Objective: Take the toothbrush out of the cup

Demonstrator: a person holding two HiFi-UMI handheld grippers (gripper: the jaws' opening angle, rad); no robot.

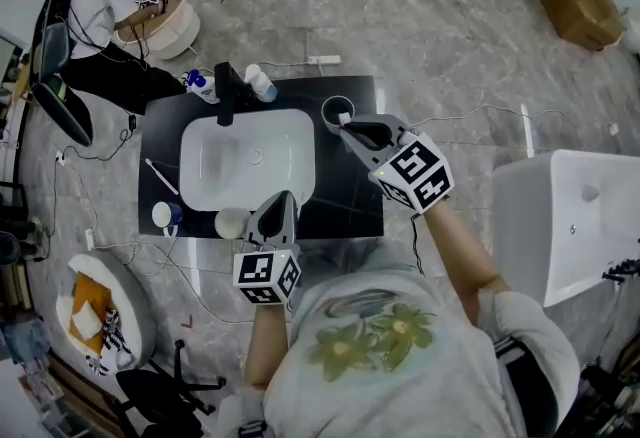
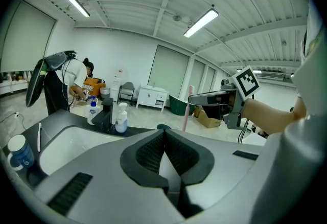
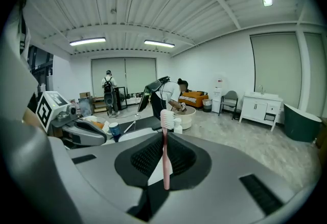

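The right claw [image 3: 164, 142] is pinching the pink toothbrush [image 3: 165, 159] by its handle, bristles up. In the head view this claw [image 1: 346, 131] hangs at the near rim of the dark cup [image 1: 325, 110]. Whether the handle's lower end is clear of the cup cannot be told. The left claw [image 2: 164, 135] is pressed together with nothing in it. It sits left of the right claw and nearer the person, over the front lip of the white basin [image 1: 250, 166].

Beyond the left claw stand a black faucet [image 1: 227, 91], a spray bottle [image 1: 260, 83] and a blue soap bottle [image 1: 197, 81]. To its left are a white cup [image 1: 231, 223], a blue-banded cup [image 1: 165, 215] and a white toothbrush [image 1: 162, 176] lying flat.

The black counter [image 1: 340, 211] shows a bare strip below the right claw, between basin and edge. Grey marbled floor [image 1: 440, 36] surrounds it, with a large white fixture [image 1: 560, 216] to that claw's right. A seated person [image 1: 105, 11] is far off beyond the left claw.
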